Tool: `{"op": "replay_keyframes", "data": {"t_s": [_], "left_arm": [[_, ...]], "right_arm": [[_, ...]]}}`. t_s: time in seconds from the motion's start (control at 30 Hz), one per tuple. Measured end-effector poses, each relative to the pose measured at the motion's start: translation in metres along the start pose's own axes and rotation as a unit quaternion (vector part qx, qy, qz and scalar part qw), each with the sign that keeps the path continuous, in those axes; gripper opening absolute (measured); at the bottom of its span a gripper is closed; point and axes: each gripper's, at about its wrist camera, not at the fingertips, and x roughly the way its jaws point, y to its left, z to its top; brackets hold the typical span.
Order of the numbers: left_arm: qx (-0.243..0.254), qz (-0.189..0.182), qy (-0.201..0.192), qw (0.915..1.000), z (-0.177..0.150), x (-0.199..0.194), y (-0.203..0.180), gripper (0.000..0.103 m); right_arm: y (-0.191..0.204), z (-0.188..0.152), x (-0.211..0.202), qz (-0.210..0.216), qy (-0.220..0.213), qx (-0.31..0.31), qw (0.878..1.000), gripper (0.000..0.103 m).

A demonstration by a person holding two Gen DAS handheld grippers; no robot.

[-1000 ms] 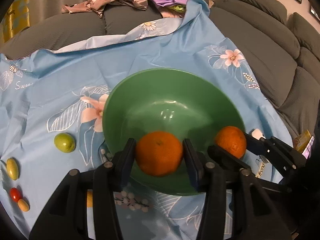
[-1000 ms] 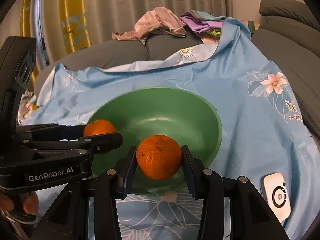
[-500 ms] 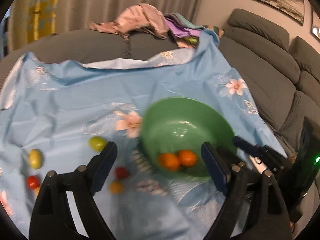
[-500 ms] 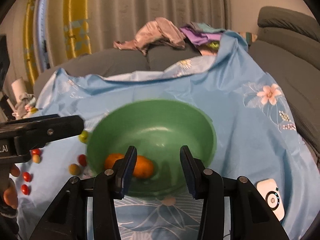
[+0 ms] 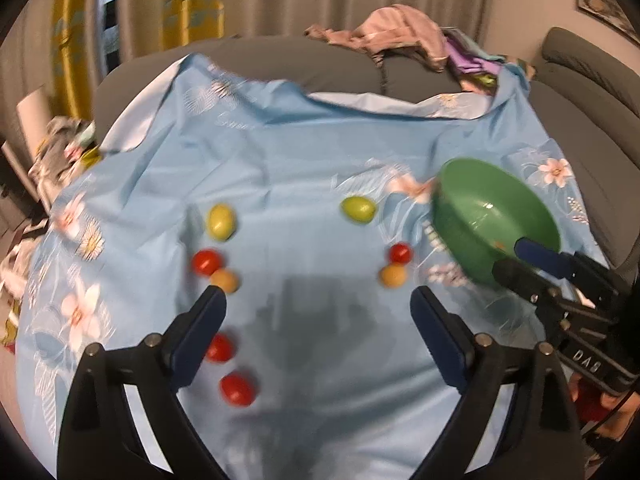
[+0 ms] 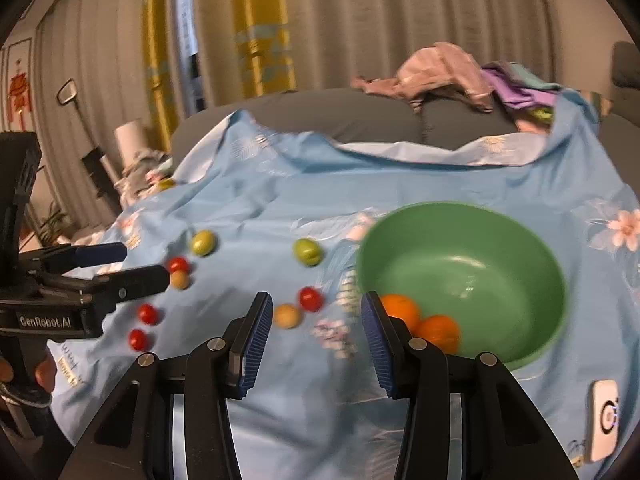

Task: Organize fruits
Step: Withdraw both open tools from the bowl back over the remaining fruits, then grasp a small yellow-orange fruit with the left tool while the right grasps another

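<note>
both oranges (image 6: 418, 320) now lie in the bowl (image 6: 520, 224), beside the right hand-held gripper (image 6: 316, 340), spread and empty.

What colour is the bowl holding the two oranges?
Green. The bowl shows best in the right wrist view, with both oranges inside.

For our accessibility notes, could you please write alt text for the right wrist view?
A round green plastic bowl holding two oranges sits on a light blue floral cloth, just beyond the empty right gripper. Small red, yellow and green fruits lie scattered left of the bowl, where the left gripper reaches in.
</note>
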Motion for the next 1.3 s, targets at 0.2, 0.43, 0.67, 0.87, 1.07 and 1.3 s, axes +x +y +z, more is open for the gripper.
{"op": "replay_keyframes", "data": {"t_s": [0.2,0.43,0.67,0.87,1.07,1.3], "left_arm": [[-0.02,0.017,0.005,0.9997,-0.016,-0.007,0.031,0.1],[-0.02,0.025,0.001,0.9995,-0.032,-0.015,0.052,0.102],[-0.03,0.047,0.016,0.9983,-0.045,-0.014,0.073,0.102],[-0.012,0.038,0.014,0.9991,-0.054,-0.016,0.081,0.102],[-0.01,0.006,0.012,0.9999,-0.062,-0.016,0.087,0.101],[-0.008,-0.026,0.018,0.9995,-0.053,-0.004,0.087,0.095]], "right_arm": [[0.028,-0.003,0.016,0.023,0.028,-0.017,0.999,0.047],[0.055,-0.012,0.037,0.03,0.072,-0.034,0.996,0.047],[0.068,-0.02,0.036,0.047,0.088,-0.041,0.994,0.047],[0.062,-0.025,0.031,0.047,0.093,-0.028,0.994,0.047],[0.05,-0.033,0.024,0.066,0.101,-0.017,0.993,0.047],[0.044,-0.027,0.032,0.05,0.106,-0.016,0.993,0.047]]}}
